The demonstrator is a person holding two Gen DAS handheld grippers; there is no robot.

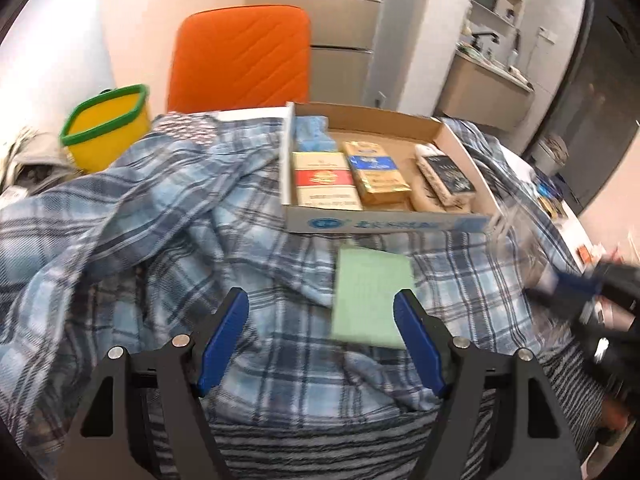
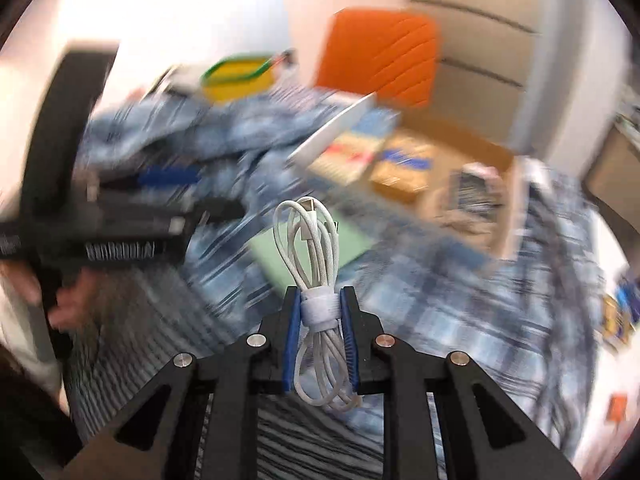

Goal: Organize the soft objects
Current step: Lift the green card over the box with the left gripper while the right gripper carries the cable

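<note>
My left gripper (image 1: 322, 302) is open and empty above a rumpled blue plaid cloth (image 1: 160, 216). A green sponge-like pad (image 1: 370, 296) lies on the cloth just ahead of its right finger. My right gripper (image 2: 320, 300) is shut on a coiled white cable (image 2: 308, 236) bound with a white strap, held up above the cloth (image 2: 460, 300). The green pad (image 2: 352, 240) lies behind the cable. The left gripper (image 2: 160, 200) shows blurred at the left of the right wrist view; the right gripper (image 1: 600, 288) shows blurred at the right of the left wrist view.
A shallow cardboard box (image 1: 384, 224) with several packets stands on the cloth beyond the pad; it also shows in the right wrist view (image 2: 508, 216). A yellow basket with a green rim (image 1: 108, 128) stands far left. An orange chair (image 1: 240, 56) stands behind. A striped cloth (image 1: 320, 440) lies near.
</note>
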